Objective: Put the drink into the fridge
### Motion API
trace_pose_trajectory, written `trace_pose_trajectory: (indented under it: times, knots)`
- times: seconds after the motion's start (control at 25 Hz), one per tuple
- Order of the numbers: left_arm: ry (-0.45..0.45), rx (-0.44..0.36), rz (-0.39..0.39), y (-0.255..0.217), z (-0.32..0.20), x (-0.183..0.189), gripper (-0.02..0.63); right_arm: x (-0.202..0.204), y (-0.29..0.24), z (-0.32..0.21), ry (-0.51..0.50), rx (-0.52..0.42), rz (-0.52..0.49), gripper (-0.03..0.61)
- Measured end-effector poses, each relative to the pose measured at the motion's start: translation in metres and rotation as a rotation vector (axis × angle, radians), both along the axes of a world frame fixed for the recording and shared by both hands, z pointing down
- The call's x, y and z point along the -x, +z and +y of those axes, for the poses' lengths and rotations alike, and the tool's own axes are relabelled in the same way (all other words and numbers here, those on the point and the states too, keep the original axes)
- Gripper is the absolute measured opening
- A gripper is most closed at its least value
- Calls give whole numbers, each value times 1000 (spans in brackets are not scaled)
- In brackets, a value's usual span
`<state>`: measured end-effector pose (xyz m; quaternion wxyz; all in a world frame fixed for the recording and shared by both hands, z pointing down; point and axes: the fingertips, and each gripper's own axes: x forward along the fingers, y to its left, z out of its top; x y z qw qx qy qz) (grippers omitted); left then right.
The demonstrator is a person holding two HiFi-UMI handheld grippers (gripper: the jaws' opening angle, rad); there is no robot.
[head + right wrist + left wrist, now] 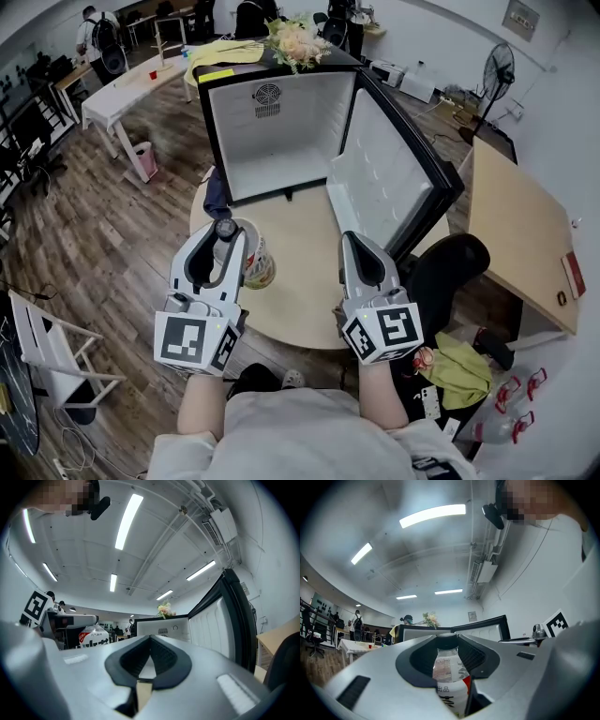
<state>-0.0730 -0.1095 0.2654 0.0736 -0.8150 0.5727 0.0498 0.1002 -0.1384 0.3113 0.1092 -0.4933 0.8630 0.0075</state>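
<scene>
My left gripper [223,234] has its jaws clamped on the drink [256,262] — clear bottle, dark cap, white label with a red patch — at the bench's [302,286] nine o'clock side. The fridge [281,141] stands open at twelve. My right gripper [355,241] has its jaws together — empty.

"What sort of place was it?"

"An open-plan office or lab. There were long white tables [122,94], an office chair [450,267], strip lights [432,515] overhead, a standing fan [497,67] and a person with a backpack [98,42]."

"And the fridge [281,141]?"

"It stood on a round table [300,286]."
</scene>
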Motion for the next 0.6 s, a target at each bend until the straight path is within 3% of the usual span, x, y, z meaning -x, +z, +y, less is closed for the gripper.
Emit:
trace_pose_trajectory:
  times: [0.6]
  knots:
    - [76, 25, 14, 9, -82, -7, 141, -3, 7, -62, 56, 28, 14, 9]
